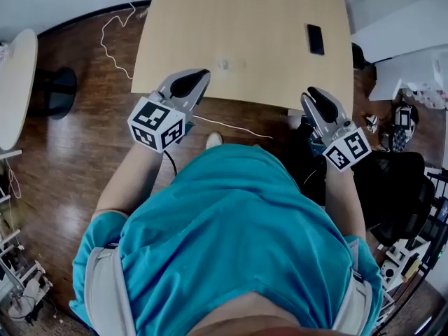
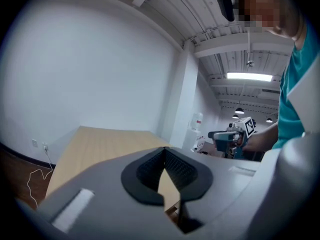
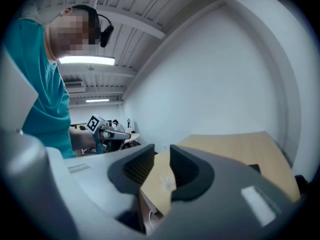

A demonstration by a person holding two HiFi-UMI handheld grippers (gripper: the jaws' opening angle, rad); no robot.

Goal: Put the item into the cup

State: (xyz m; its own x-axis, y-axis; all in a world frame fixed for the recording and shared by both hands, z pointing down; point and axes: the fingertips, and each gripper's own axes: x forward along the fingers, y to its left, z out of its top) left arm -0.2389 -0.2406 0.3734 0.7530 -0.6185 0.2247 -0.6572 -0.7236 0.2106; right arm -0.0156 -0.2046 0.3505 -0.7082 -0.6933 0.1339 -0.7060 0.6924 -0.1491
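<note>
Two grippers hang at the near edge of the wooden surface (image 1: 245, 19), and neither carries anything. The left gripper (image 2: 164, 153) has its jaws pressed together, the ribbed black pads (image 2: 150, 169) meeting at the tips with nothing pinched. The right gripper (image 3: 159, 156) has its jaws a narrow slit apart and empty. Through that slit shows a small pale thing (image 3: 167, 183), see-through, lying on the surface ahead of the tips. It is too faint to tell whether it is the cup or the item. It sits ahead of both pairs of jaws, roughly between their lines. Farther beyond the right jaws, slightly to their right, lies a flat black slab (image 1: 316, 38).
</note>
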